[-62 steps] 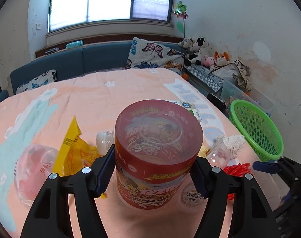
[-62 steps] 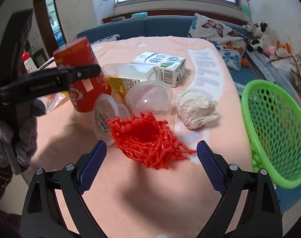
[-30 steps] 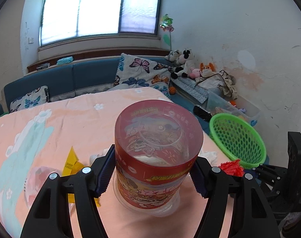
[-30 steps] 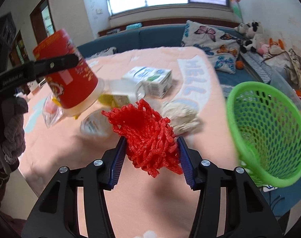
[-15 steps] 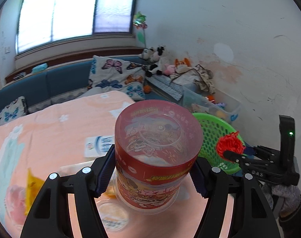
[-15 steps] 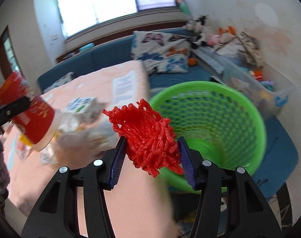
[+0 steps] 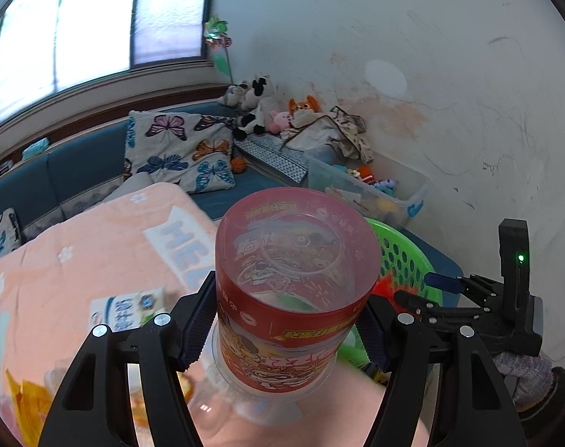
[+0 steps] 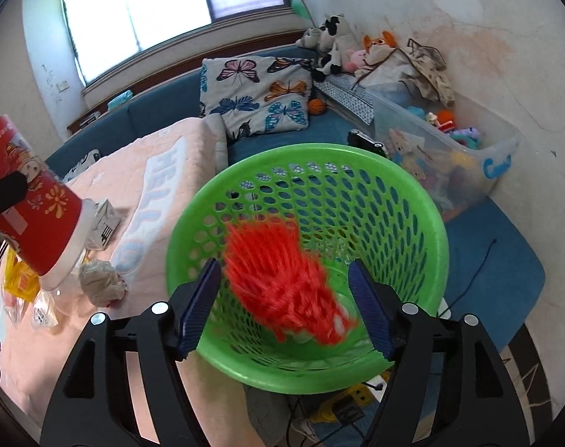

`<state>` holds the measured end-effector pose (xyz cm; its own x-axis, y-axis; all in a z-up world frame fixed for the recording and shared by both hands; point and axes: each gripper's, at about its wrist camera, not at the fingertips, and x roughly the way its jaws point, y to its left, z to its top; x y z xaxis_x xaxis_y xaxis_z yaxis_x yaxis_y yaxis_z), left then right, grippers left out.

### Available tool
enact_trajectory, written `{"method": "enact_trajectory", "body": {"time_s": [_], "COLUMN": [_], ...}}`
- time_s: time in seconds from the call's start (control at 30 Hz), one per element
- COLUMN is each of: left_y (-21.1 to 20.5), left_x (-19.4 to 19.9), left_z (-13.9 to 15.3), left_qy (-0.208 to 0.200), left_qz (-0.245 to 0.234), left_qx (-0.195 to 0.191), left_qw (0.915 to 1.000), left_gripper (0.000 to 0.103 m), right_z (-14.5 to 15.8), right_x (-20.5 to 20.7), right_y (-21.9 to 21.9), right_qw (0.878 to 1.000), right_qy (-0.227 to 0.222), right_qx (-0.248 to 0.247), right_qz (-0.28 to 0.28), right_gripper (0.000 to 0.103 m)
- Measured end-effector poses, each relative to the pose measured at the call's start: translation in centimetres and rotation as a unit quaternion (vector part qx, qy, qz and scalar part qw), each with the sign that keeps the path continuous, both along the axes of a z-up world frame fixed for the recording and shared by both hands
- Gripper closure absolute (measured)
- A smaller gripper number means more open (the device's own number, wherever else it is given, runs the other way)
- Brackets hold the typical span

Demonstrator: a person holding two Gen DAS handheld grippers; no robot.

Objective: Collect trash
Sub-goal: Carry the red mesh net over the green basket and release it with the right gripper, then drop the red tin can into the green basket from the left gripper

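Note:
My left gripper point(image 7: 288, 318) is shut on a red noodle cup point(image 7: 295, 283), held upside down above the table edge; the same cup point(image 8: 29, 201) shows at the left of the right wrist view. My right gripper point(image 8: 284, 307) hangs over the green mesh basket point(image 8: 412, 201), and its jaws are opening. The red foam net point(image 8: 282, 279) is blurred and dropping between the pads into the basket, touching neither pad. In the left wrist view the basket point(image 7: 405, 257) sits behind the cup, with my right gripper point(image 7: 416, 290) over it.
On the peach tablecloth point(image 8: 152, 186) lie a milk carton point(image 7: 126, 311), a crumpled paper wad point(image 8: 100, 279), a yellow wrapper point(image 8: 20, 279) and clear plastic pieces. A clear toy bin point(image 8: 450, 149) and a blue couch with a butterfly pillow point(image 8: 256, 93) stand behind the basket.
Both hands swung right from the table toward the basket. The right jaws spread apart and let go of the red net, which now falls into the basket. The left still holds the cup.

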<state>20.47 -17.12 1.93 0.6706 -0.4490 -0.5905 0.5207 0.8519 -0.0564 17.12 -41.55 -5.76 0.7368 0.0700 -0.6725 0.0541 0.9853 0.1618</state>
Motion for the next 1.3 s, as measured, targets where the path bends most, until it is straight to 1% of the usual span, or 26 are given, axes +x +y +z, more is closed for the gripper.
{"method": "enact_trajectory", "body": {"time_s": [0.23,0.33,0.7,0.9,0.97,1.17,1.3], "left_y": [-3.7,-5.1,-9.2,-10.0,-9.9,-9.5,-8.0], "left_x": [1.4,2.1,3.7,3.9,4.0,3.0,2.3], "left_z": [-0.8,-1.6,-4.2,-5.5,-5.6,-5.3,-4.3], "left_qy": [0.008,0.019,0.043,0.058,0.061,0.049,0.041], "left_qz": [-0.023,-0.030,-0.051,-0.055,-0.056,-0.063,-0.058], "left_qx": [0.007,0.011,0.035,0.040,0.037,0.037,0.025], "left_qw": [0.9997,0.9993,0.9972,0.9960,0.9959,0.9961,0.9972], "left_gripper": [0.037,0.037,0.037,0.036,0.028,0.027,0.027], "right_z": [0.1,0.3,-0.2,-0.3,-0.4,-0.2,0.1], "right_x": [-1.5,-2.4,-4.9,-5.6,-5.9,-6.3,-6.5], "right_y": [-1.4,-1.7,-3.0,-3.3,-3.4,-3.1,-2.8], "right_qw": [1.000,1.000,0.999,0.999,0.999,0.999,0.999], "right_qy": [-0.004,-0.009,-0.009,-0.010,-0.010,-0.011,-0.015], "right_qx": [-0.003,-0.006,0.013,0.022,0.024,0.028,0.027], "right_qz": [-0.012,-0.017,-0.032,-0.036,-0.038,-0.038,-0.032], "right_gripper": [0.027,0.027,0.027,0.027,0.027,0.027,0.027]}}
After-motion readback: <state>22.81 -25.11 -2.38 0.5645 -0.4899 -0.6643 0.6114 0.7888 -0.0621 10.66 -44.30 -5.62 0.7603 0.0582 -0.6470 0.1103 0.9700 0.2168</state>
